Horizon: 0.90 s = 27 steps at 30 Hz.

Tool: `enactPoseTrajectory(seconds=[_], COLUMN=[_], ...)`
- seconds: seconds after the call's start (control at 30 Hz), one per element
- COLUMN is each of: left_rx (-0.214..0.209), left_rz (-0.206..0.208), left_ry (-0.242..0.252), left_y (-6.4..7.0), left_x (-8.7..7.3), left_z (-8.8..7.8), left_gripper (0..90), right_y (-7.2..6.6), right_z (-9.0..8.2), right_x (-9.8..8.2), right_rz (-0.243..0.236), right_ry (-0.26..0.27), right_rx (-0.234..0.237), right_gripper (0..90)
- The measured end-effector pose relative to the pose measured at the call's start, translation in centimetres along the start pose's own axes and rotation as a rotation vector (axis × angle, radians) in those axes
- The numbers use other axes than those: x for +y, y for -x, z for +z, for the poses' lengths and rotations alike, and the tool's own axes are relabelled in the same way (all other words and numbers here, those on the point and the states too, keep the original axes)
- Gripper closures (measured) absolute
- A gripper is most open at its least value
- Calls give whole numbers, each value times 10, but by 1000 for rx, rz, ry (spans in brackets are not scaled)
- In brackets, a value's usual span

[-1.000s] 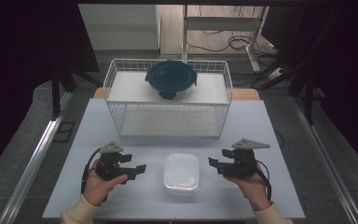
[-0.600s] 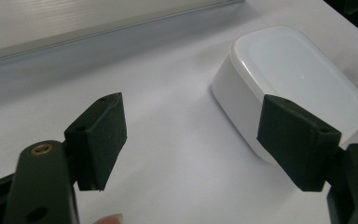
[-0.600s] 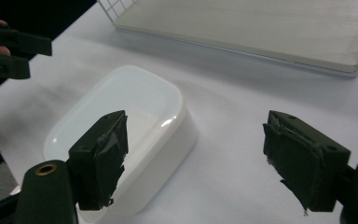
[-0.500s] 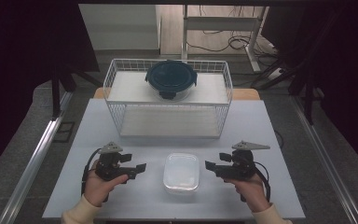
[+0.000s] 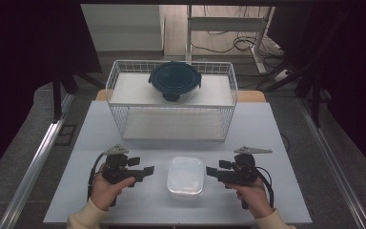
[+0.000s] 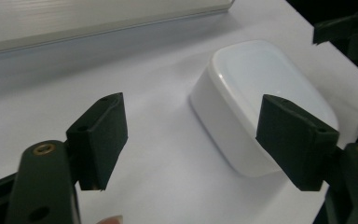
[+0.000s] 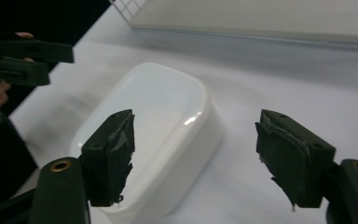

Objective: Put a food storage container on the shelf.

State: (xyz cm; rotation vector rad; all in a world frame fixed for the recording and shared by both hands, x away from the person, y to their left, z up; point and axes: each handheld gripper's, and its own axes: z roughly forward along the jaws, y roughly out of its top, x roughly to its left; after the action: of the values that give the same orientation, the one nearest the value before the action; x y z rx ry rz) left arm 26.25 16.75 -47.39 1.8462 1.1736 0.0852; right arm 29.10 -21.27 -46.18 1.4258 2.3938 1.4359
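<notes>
A wire basket with a dark-lidded round container stands beyond, while a white box lies on the table between the left gripper and right gripper, jaws wide and empty, seemingly poised to flank it.

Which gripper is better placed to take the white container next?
Probably the left gripper: in the high view its open jaws sit nearer the white container than those of the right gripper, though both flank it.
</notes>
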Motion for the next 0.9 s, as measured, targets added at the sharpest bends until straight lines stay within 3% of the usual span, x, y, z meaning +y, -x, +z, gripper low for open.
enactPoseTrajectory(seconds=[0.13, 0.37, 0.5, 0.57, 0.67, 0.9], left_rx=[-26, -113, -138, -155, -212, -268], left_rz=[-6, -112, -142, -160, -203, -246], left_ry=[-16, -83, -125, -129, -134, -162], left_y=[7, 7, 4, 1, 0, -1], left_x=[4, 8, 6, 6, 7, 4], left_z=[11, 38, 48, 52, 57, 67], left_gripper=[249, 258, 291, 302, 312, 394], right_y=[-1, -2, -2, 0, 1, -1], right_z=[6, 14, 20, 24, 29, 37], right_x=[-2, -5, -9, -11, -13, -19], right_rz=[53, 107, 119, 138, 154, 183], right_ry=[-3, -17, -39, -50, -63, -89], right_rx=[38, 60, 67, 78, 92, 105], right_gripper=[289, 311, 340, 351, 377, 434])
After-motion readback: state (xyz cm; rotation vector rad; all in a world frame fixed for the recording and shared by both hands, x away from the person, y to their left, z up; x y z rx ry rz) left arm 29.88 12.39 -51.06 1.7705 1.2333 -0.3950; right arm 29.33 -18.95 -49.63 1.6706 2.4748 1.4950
